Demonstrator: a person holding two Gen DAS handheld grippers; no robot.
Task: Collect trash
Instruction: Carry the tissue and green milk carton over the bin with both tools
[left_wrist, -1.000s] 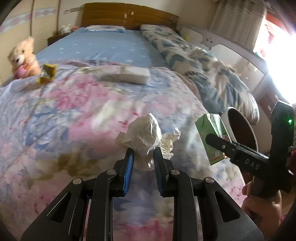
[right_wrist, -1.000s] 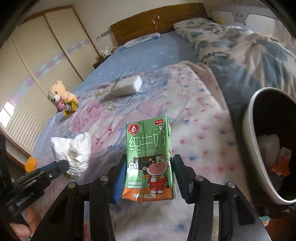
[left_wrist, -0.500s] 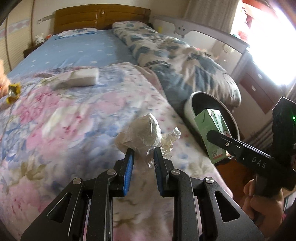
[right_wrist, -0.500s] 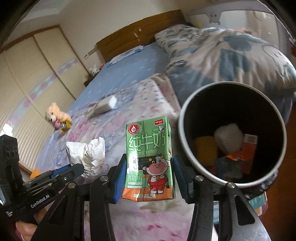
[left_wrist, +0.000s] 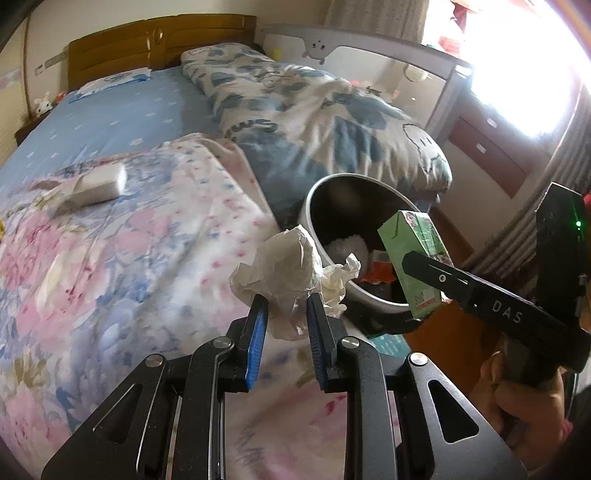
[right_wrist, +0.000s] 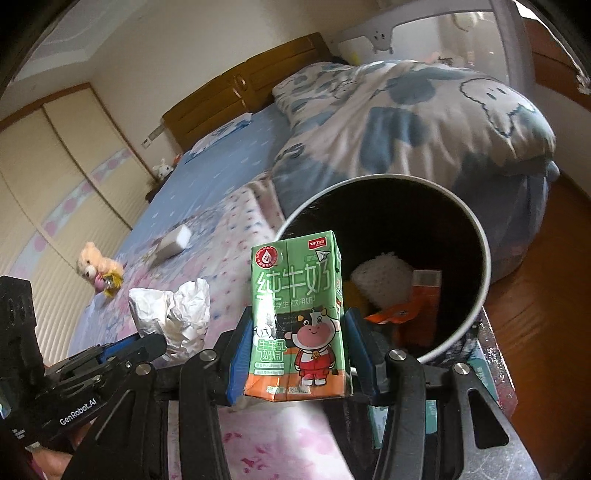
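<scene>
My left gripper is shut on a crumpled white paper wad, held above the bed edge just left of the bin's rim. My right gripper is shut on a green milk carton, held upright over the near rim of the round bin. The bin stands on the floor beside the bed and holds several pieces of trash, white and orange. The carton and the right gripper show in the left wrist view; the wad shows in the right wrist view.
A floral quilt covers the bed. A white tissue pack lies on it. A teddy bear with a yellow wrapper sits at the far bed side. A rolled blue-and-white duvet lies behind the bin. Drawers stand right.
Both grippers have swung right from over the quilt toward the bin, each still holding its item. The bin is now directly in front of the carton and beside the wad.
</scene>
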